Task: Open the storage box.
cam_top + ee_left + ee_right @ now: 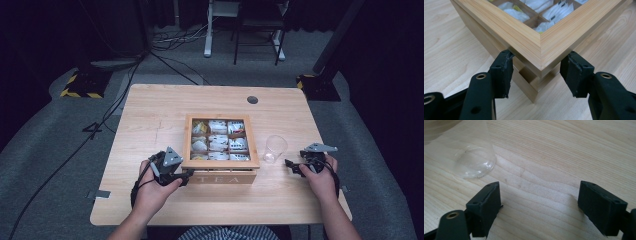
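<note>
Left hand-held gripper clamped on tea box lid corner, sachets half-hidden; right hand-held gripper apart.

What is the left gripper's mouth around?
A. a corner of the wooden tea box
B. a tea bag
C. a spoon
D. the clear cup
A: the left gripper has its two black jaws on either side of a corner of the wooden tea box, at the edge of the lid.
</note>
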Available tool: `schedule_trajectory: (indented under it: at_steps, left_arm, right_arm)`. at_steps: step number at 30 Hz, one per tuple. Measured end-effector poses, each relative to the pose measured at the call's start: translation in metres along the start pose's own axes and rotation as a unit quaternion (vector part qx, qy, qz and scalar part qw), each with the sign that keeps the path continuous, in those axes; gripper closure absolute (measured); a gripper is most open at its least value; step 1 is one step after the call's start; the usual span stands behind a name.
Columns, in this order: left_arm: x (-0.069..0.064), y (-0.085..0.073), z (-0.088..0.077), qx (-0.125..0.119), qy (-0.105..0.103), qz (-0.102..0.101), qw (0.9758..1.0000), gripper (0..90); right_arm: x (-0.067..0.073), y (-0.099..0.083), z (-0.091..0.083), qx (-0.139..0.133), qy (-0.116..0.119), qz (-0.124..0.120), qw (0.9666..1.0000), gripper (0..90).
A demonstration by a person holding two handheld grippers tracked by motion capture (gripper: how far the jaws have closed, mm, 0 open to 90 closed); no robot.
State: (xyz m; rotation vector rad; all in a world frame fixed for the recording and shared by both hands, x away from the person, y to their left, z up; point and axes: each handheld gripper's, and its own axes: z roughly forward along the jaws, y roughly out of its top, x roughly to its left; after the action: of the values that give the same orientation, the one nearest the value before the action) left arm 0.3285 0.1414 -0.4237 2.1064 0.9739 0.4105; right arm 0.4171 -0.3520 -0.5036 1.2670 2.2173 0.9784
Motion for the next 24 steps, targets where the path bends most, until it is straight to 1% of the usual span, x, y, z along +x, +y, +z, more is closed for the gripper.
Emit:
schedule_trajectory:
  at_steps: [2, 4, 6, 9, 13, 14, 19, 22, 24]
  left_arm:
    - [0.000, 0.001, 0.000, -0.003, 0.001, -0.001, 1.0000, 44.7]
    - [0.000, 0.002, -0.002, -0.005, 0.005, 0.003, 1.0000, 44.3]
    - [0.001, 0.003, -0.001, -0.010, 0.005, 0.001, 0.9999, 42.5]
    - [0.000, 0.005, -0.002, -0.012, 0.011, 0.003, 0.9999, 41.3]
    - [0.002, 0.007, -0.003, -0.016, 0.011, -0.001, 0.9998, 40.4]
    - [0.001, 0.008, -0.004, -0.018, 0.014, 0.002, 0.9997, 38.4]
    - [0.000, 0.012, -0.008, -0.032, 0.027, 0.012, 0.9990, 38.2]
    - [0.002, 0.015, -0.010, -0.038, 0.026, 0.012, 0.9989, 36.2]
    - [0.003, 0.018, -0.011, -0.042, 0.028, 0.014, 0.9986, 34.1]
  right_arm:
    - [0.000, 0.000, 0.000, 0.000, 0.000, 0.000, 1.0000, 19.0]
    - [0.000, -0.001, -0.001, 0.000, 0.000, 0.000, 1.0000, 19.0]
    - [0.000, -0.001, -0.002, 0.000, 0.000, 0.002, 1.0000, 19.0]
    - [0.000, -0.002, -0.002, -0.001, -0.001, 0.001, 1.0000, 19.0]
    - [0.001, -0.003, -0.003, -0.001, -0.001, 0.003, 1.0000, 19.0]
    - [0.000, -0.004, -0.004, 0.000, -0.001, 0.002, 1.0000, 19.0]
    - [0.000, -0.005, -0.005, -0.001, -0.003, 0.004, 1.0000, 19.0]
    - [0.000, -0.006, -0.006, 0.000, -0.004, 0.004, 1.0000, 19.0]
    - [0.001, -0.007, -0.008, 0.000, -0.005, 0.006, 1.0000, 19.0]
